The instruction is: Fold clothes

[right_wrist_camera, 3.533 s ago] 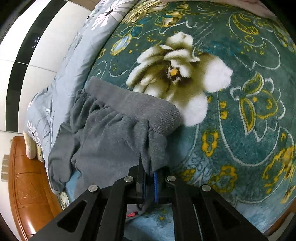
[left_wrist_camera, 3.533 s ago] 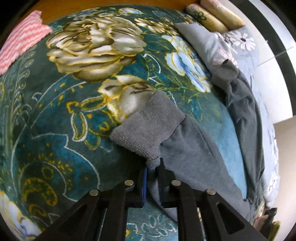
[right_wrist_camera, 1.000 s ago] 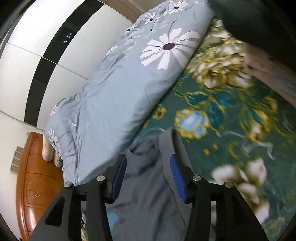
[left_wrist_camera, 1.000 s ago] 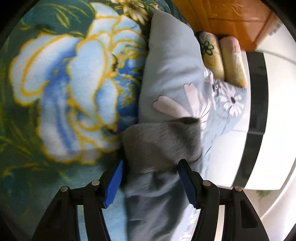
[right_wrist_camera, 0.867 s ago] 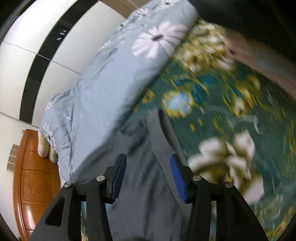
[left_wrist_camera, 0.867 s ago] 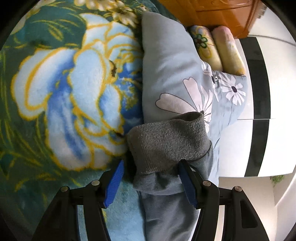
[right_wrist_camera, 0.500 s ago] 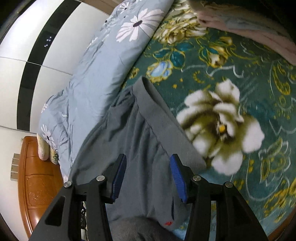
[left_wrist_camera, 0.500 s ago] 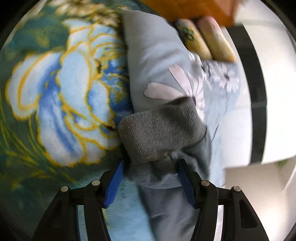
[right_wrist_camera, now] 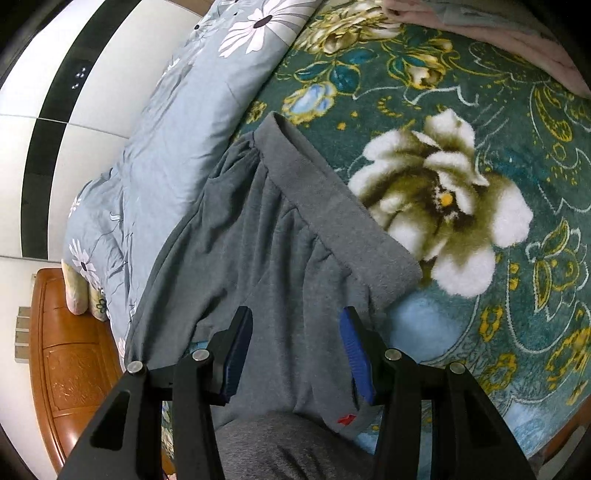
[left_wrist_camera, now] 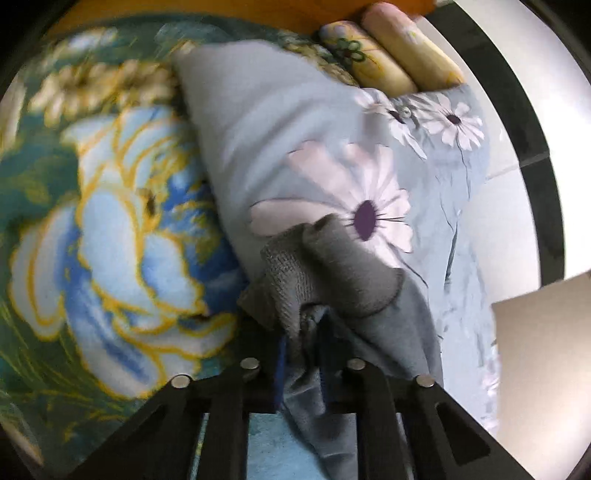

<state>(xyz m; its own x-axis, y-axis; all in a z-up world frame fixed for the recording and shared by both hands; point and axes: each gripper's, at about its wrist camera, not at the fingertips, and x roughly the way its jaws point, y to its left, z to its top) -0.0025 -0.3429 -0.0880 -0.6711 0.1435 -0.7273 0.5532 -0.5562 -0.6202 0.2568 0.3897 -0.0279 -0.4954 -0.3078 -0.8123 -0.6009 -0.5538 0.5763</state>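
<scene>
A pair of grey trousers is seen spread across a green flowered blanket on a bed, with its ribbed waistband laid against a large white flower in the pattern. Along the far edge of the trousers, a pale blue quilt printed with daisies is bunched beside the blanket.

In the left wrist view, the ribbed cuff of one trouser leg is gathered between the blue pads of the left gripper, whose jaws are closing on the cloth; the cuff is crumpled and raised above the quilt. Two rolled pillows, yellowish and patterned, are seen beyond the quilt, at the wooden headboard. This view is blurred on its left side, where a large blue flower of the blanket is shown.

In the right wrist view, the right gripper is held over the trousers with its jaws apart, grey cloth lying below and between the pads without being pinched. A pink cloth is seen at the far corner of the blanket, and a wooden headboard at the lower left.
</scene>
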